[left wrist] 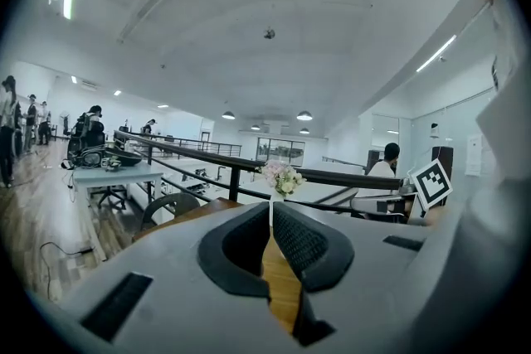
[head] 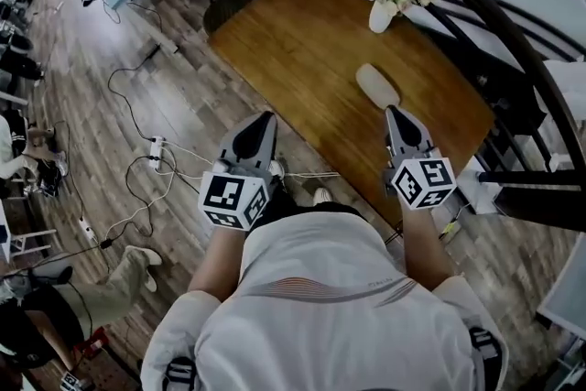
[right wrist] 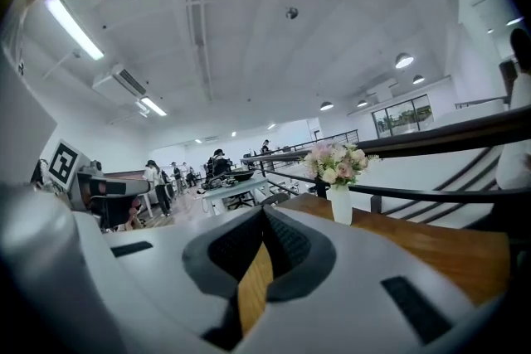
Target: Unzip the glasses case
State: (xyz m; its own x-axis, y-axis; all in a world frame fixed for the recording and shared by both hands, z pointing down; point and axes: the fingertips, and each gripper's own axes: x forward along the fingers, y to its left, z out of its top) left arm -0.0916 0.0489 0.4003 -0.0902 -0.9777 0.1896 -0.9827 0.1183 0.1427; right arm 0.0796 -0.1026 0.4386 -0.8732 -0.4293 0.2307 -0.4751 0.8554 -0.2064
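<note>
Grey glasses case [head: 377,85] just beyond right fingers [head: 401,125]

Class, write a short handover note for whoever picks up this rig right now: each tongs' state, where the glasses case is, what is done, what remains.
Left tongs: shut, empty, by the near edge of the wooden table.
Right tongs: shut, empty, just short of the glasses case.
Case: flat on the table, nearer than the flower vase, untouched, looks closed; zip too small to see.
Done: nothing. Left: steady the case, find the zip pull, unzip.
</note>
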